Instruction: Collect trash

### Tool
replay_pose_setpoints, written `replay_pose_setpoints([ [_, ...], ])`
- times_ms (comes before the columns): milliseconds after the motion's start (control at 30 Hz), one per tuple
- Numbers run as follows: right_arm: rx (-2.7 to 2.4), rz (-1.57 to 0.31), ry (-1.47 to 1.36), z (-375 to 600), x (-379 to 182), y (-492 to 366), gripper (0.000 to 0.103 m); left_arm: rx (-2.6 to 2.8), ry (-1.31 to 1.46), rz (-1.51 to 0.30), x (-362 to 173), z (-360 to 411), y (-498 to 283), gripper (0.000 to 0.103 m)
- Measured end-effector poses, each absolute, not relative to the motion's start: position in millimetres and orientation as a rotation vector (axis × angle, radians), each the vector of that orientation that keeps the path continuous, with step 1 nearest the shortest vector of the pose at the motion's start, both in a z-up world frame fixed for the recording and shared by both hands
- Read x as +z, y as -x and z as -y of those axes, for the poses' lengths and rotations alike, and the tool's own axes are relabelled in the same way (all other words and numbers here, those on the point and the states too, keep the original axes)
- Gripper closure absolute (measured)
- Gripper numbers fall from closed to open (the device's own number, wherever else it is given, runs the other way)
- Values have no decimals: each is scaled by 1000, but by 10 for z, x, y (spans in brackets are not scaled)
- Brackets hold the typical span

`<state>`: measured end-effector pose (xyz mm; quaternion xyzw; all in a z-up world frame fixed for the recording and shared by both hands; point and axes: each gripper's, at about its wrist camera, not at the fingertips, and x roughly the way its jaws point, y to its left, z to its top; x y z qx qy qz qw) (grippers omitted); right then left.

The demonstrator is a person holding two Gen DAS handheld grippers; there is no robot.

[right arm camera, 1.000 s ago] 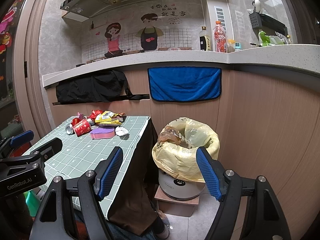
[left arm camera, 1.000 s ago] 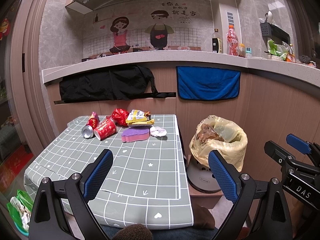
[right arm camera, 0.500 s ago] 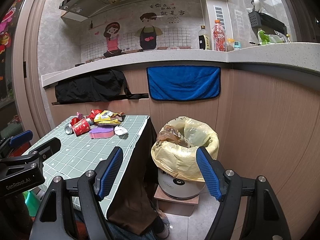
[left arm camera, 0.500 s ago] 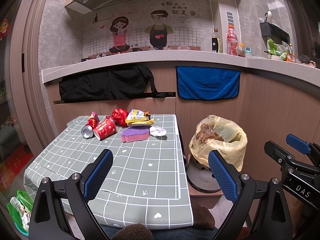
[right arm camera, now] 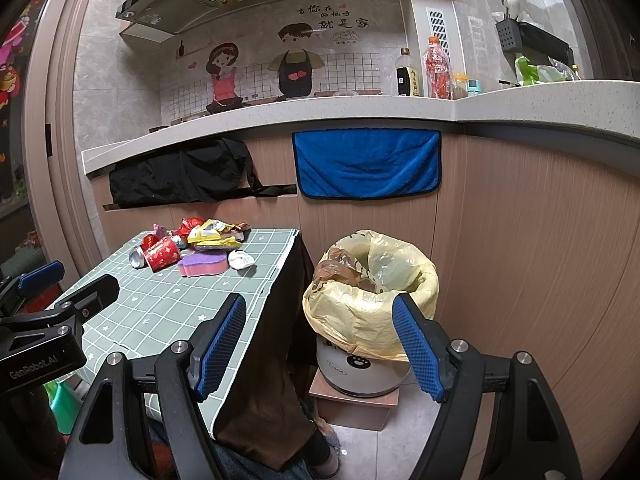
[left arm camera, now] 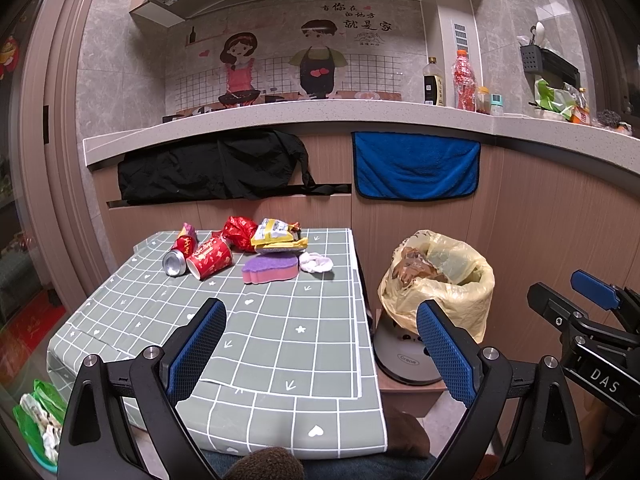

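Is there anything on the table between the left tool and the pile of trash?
Nothing visible. Only bare tablecloth lies between the open left tool and the trash pile: purple sponge, red cup, can, wrappers.

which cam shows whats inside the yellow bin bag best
The right wrist view: the yellow bin bag sits near centre, mouth open toward the camera, with brownish trash inside. The left wrist view shows it off to the right, its lower edge behind a finger.

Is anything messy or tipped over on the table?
Yes. At the table's far end, a drink can and a red paper cup lie on their sides, beside crumpled wrappers, a purple sponge and a white wad.
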<state>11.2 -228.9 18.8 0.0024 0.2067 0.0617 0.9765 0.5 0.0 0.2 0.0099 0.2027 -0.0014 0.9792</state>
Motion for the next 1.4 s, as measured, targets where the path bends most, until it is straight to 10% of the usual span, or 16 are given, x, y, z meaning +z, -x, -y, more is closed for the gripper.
replay_pose_setpoints([
  [1400, 362, -631, 32, 219, -193, -3009, 30, 153, 442, -701, -998, -3436, -3431, 7],
])
